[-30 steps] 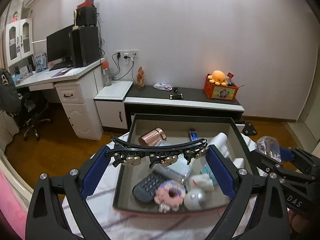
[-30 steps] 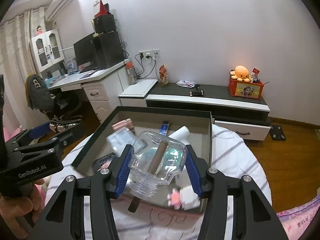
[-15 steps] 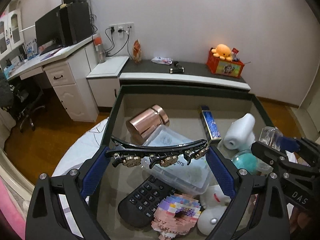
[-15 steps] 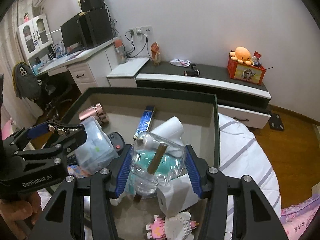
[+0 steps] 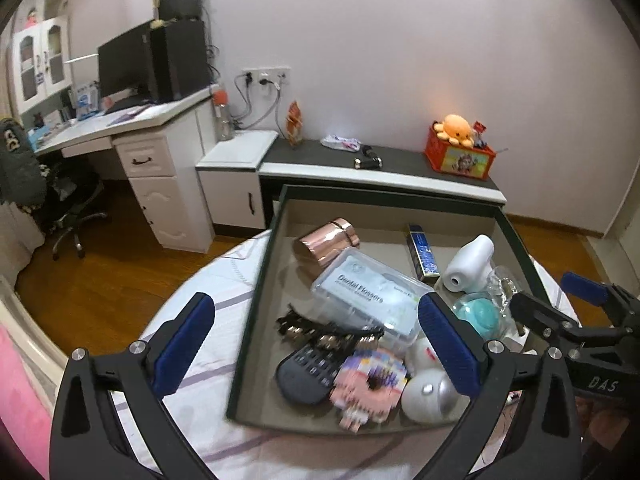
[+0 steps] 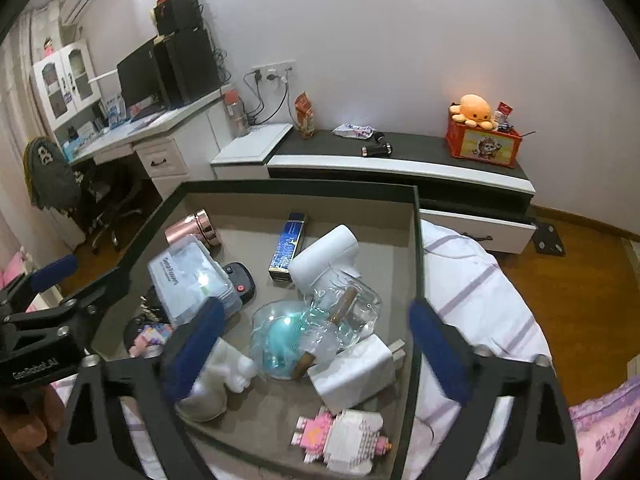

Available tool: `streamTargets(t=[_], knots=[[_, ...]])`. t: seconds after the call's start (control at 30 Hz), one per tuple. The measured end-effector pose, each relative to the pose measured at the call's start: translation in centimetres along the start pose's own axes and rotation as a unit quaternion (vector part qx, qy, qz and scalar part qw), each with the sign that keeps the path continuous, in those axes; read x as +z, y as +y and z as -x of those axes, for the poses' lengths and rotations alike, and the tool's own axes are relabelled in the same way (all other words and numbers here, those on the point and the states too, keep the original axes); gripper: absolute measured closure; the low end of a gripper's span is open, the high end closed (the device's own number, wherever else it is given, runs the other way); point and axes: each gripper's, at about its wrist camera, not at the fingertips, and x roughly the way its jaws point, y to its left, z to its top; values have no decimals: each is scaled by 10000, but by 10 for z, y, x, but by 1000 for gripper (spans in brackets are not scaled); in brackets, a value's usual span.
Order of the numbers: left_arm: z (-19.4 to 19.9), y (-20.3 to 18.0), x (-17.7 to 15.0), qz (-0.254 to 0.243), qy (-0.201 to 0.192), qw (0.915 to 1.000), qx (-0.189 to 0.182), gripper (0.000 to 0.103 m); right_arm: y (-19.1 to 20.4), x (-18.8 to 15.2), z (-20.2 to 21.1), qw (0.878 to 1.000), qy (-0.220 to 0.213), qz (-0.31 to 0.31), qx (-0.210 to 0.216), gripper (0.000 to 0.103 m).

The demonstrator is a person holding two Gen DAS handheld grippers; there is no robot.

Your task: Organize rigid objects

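Observation:
A dark green box (image 5: pixel 259 280) with a beige floor holds several items. My left gripper (image 5: pixel 314 308) hangs over its near left corner, jaws opening, nothing pressed between them. Below it a black curved clip with gold studs (image 5: pixel 328 330) lies on a black remote (image 5: pixel 308 368). My right gripper (image 6: pixel 314 308) is over the box's near right part, jaws opening too. A clear glass bottle with a brown cork stick (image 6: pixel 352 304) lies free below it, resting on a teal ball (image 6: pixel 284 336) and a white charger (image 6: pixel 356 372).
In the box too: a copper tin (image 5: pixel 326 240), a flosser case (image 5: pixel 372 292), a blue carton (image 5: pixel 422 252), a white dryer-shaped thing (image 5: pixel 470 264), a pink block toy (image 5: pixel 368 380). The box stands on a round table with a striped cloth (image 5: pixel 200 380). A low cabinet (image 6: pixel 400 160) lies beyond.
Both grippers have opened over the box. The black clip left the left jaws and now lies on the remote. The glass bottle left the right jaws and lies among the box's contents.

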Motion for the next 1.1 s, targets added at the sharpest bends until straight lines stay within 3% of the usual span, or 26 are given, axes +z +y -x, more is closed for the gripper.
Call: streamTargets(t=[0.4,0.8,1.1], knots=[[102,14,-32,155,-396,9991,92,0,28,-23,103,9977,-672,-75,-23,0],[208,2,-87,89,-780,9968,172,0,47,-75,230,9902,-1396,-8,-49,0],[268,-6,-121,33,-1073,9937,322,0,54,-118,295,9834,-1807,56,-151,0]])
